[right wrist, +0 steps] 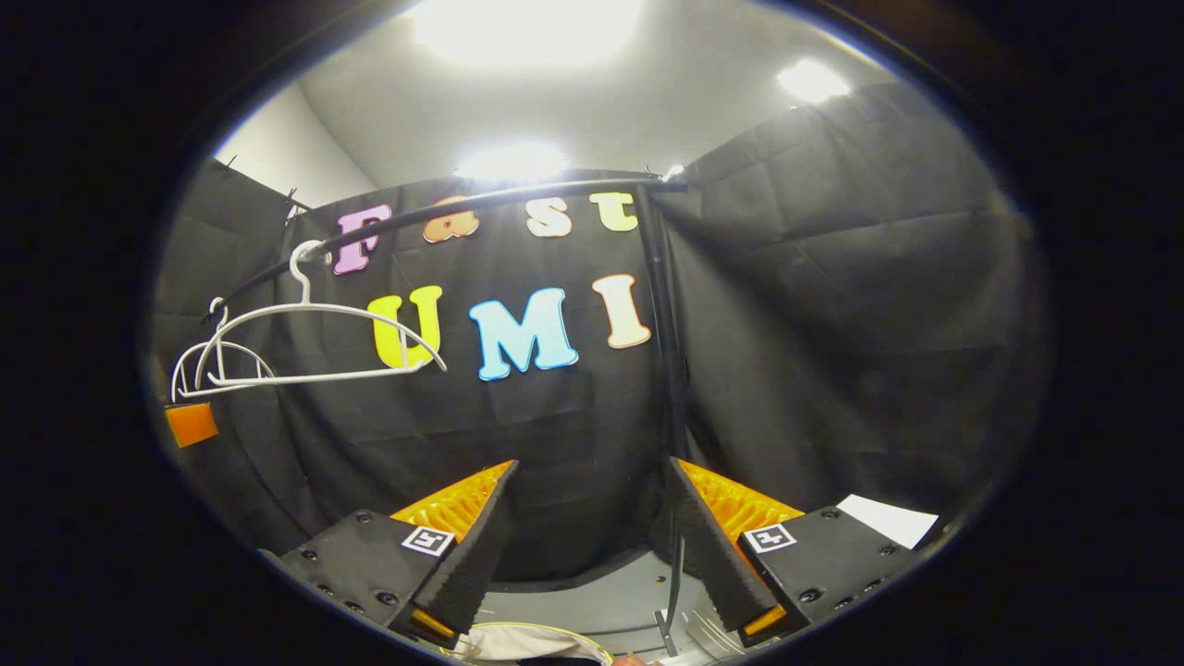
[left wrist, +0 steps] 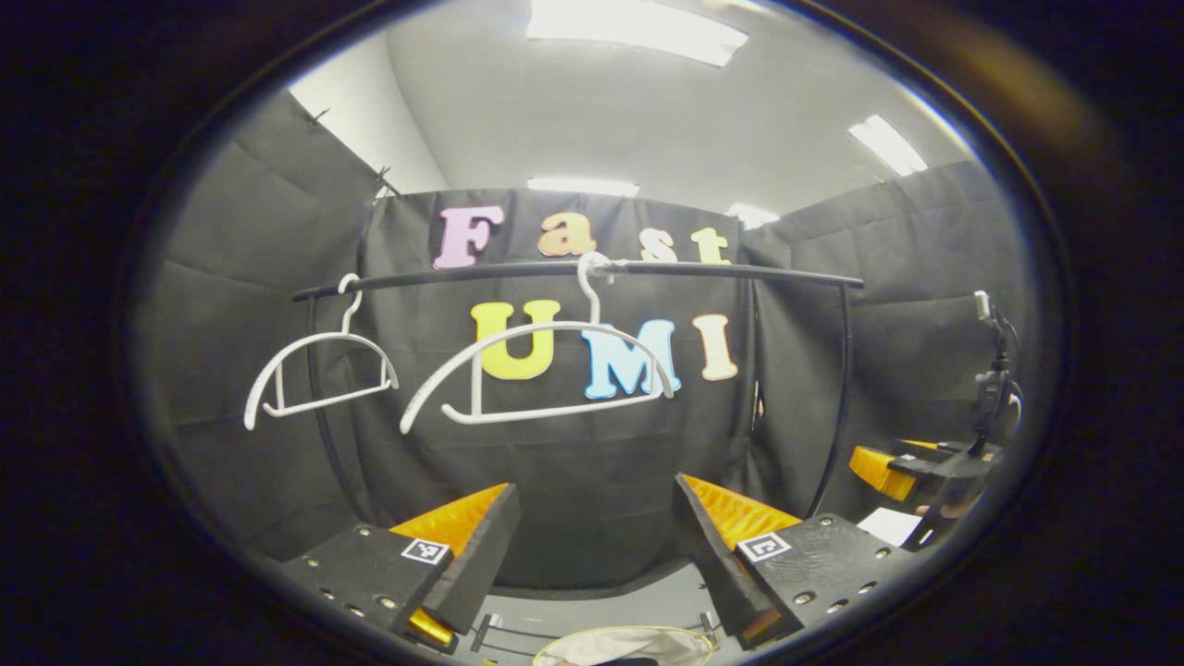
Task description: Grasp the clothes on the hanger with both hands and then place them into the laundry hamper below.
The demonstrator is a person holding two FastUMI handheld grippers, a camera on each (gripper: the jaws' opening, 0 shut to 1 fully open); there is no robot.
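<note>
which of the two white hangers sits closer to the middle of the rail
The larger-looking hanger, hooked near the middle of the rail. The other hanger hangs near the rail's left end. Both are bare.

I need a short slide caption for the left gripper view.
Open hand-held gripper faces two bare white hangers on the black rail.

I see a black rail (left wrist: 573, 271) running across the upper middle of the left gripper view, held up by thin black posts at each end. Two white hangers hook over it: a small hanger (left wrist: 319, 370) at the left, and a large hanger (left wrist: 541, 370) at the centre, both bare. In the right gripper view the rail (right wrist: 444, 211) slants up from the left to the top centre. Below, at the bottom edge, a grey floor (left wrist: 592, 606) shows, with the hamper (left wrist: 629, 645) rim on it.
</note>
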